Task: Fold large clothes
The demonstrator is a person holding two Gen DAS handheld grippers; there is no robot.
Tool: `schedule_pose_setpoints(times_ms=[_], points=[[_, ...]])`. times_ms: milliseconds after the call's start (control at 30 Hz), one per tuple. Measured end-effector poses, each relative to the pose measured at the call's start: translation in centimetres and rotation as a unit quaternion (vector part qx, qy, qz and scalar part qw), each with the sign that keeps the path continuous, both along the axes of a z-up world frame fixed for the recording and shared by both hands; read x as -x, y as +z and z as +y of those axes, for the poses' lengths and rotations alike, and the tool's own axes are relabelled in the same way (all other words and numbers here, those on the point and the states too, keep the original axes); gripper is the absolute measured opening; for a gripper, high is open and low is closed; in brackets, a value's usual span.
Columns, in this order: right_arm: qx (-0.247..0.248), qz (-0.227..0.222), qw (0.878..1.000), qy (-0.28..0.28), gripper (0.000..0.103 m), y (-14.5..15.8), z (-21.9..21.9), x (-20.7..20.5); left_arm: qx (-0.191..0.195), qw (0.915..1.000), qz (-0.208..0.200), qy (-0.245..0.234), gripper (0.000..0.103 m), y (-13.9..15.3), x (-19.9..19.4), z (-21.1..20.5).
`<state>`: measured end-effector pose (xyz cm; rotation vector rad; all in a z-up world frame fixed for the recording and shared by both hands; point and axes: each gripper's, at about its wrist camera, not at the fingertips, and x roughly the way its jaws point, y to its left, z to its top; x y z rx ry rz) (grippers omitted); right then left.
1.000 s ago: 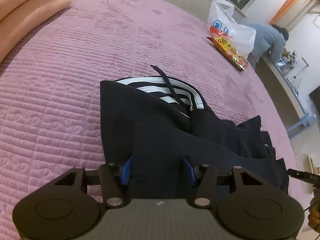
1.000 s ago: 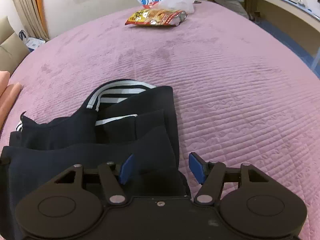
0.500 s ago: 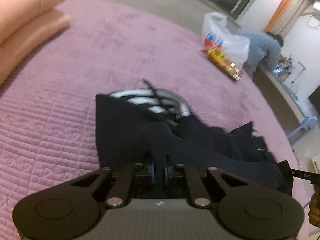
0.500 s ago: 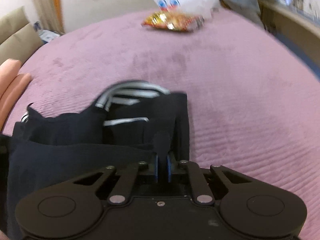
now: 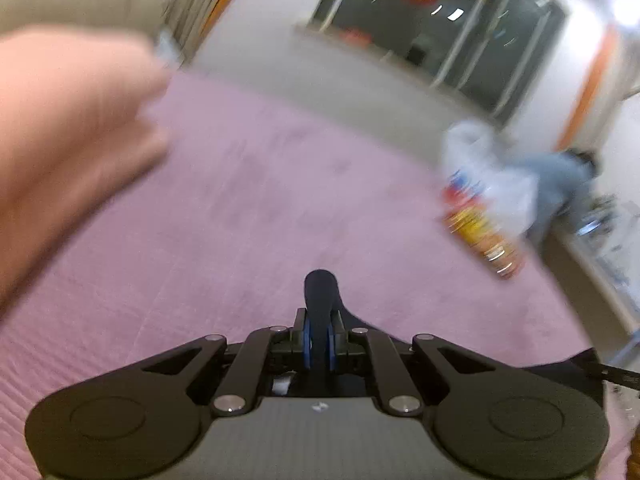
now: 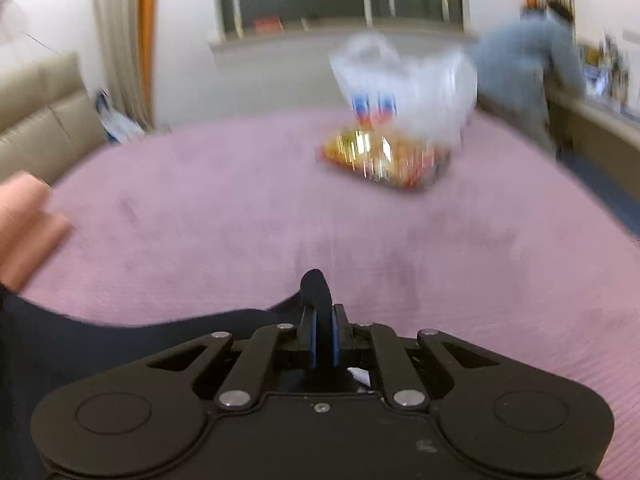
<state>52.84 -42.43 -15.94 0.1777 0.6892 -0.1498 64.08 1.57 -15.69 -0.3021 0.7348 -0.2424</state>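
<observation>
Left wrist view: the left gripper (image 5: 319, 340) has its jaws clenched on a fold of the dark garment (image 5: 320, 296), a tab of cloth poking up between the blue pads, the pinch apparently there to carry that edge over the pink bedspread (image 5: 248, 216). Past the garment lie a white plastic bag (image 5: 492, 176) and a snack packet (image 5: 480, 236) at the bed's far edge; a peach cushion (image 5: 68, 132) sits to the garment's left

Right wrist view: the right gripper (image 6: 323, 340) is likewise clamped on the garment, whose dark cloth trails off to the left and below the jaws, seemingly held taut between the two grips for a fold. Bag and packet lie beyond it; motion blur hides finer detail
</observation>
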Motion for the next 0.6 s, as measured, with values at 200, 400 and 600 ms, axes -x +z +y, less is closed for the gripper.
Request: schedule_pose_setpoints(times_ms=[200, 400, 600], points=[[-0.024, 0.093, 0.995, -0.027, 0.019, -7.3, -0.5, -2.9, -0.038, 0.9978, 0.050, 0.023, 0.015, -6.7, -1.5, -1.0], [-0.037, 0.078, 0.996, -0.022, 0.040, -3.1, -0.4, -1.6, -0.074, 0.9966, 0.011, 0.035, 0.016, -2.3, 0.1, -0.5], [-0.008, 0.030, 0.997, 0.064, 0.029, -0.5, 5.5, 0.4, -0.056, 0.9965, -0.024, -0.058, 0.019, 0.4, 3.7, -4.2]])
